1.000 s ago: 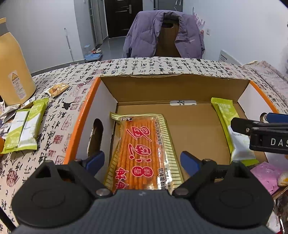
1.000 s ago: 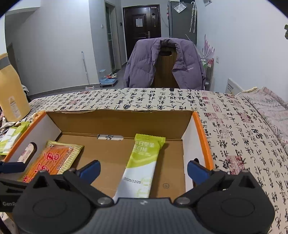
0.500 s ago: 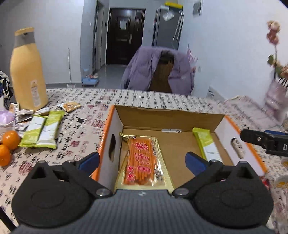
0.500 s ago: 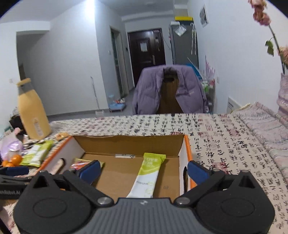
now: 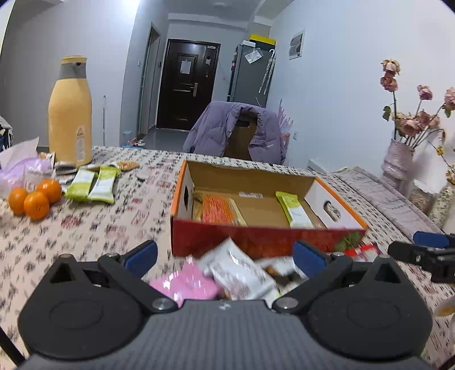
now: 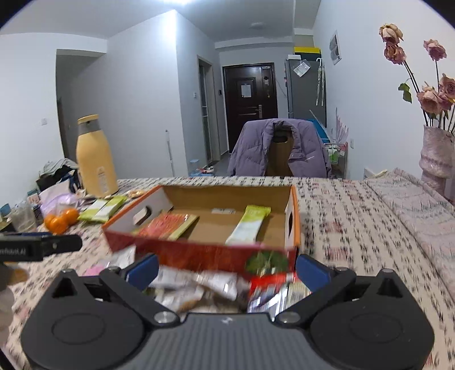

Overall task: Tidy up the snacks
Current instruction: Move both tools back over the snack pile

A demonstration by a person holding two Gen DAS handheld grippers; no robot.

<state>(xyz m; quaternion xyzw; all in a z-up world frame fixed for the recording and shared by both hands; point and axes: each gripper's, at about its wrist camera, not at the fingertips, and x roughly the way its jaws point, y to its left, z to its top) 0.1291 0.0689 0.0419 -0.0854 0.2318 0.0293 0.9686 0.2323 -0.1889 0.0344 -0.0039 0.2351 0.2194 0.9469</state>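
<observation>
Pale grey-white walls (image 6: pixel 136 94), white ceiling, bright ceiling light (image 6: pixel 182 2) overhead. Straight ahead of jaws, beyond surface (image 6: pixel 341 205) with patterned cloth: wooden chair (image 6: pixel 280 159) draped with purple jacket (image 6: pixel 256 150). Farther ahead, corridor ending at dark door (image 6: pixel 248 96). Grey fridge (image 6: pixel 305 88) just right of door, papers stuck on front. Right of jaws: vase (image 6: pixel 436 153) with dried pink flowers (image 6: pixel 432 96) against right wall. Left of jaws: doorway opening, light switch on wall.
</observation>
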